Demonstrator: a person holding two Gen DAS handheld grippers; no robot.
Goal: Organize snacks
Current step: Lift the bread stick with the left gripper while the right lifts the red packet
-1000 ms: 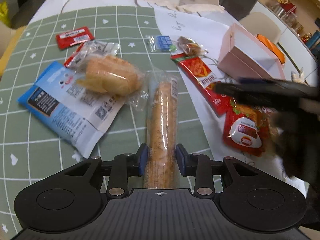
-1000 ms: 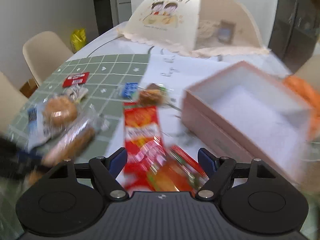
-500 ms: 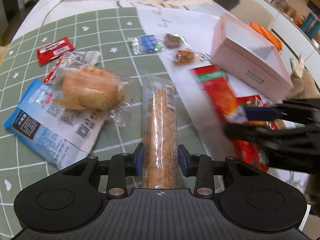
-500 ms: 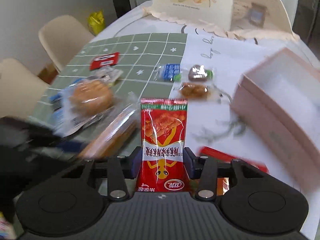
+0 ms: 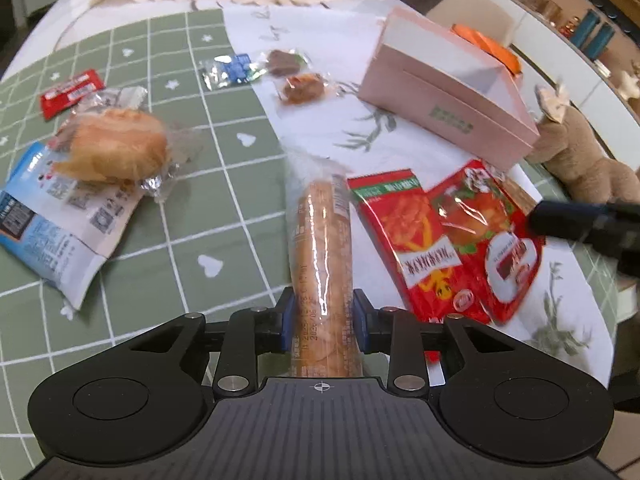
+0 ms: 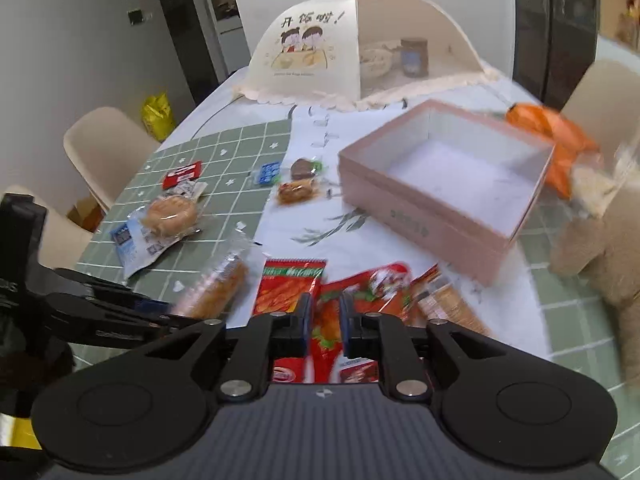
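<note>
We hold the long bread stick (image 5: 322, 256) in the left gripper (image 5: 323, 318), fingers closed on its near end, its long axis pointing straight ahead. The right gripper (image 6: 324, 318) pinches the red packets (image 6: 332, 312). The empty pink box (image 6: 444, 184) lies ahead and right, nearer the right hand.

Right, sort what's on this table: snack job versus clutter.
Job: long clear-wrapped biscuit stick in left gripper; red foil snack packets, right gripper shut on one; wrapped round bun; open pink cardboard box.
Clutter: beige plush toy; cream mesh food cover.
</note>
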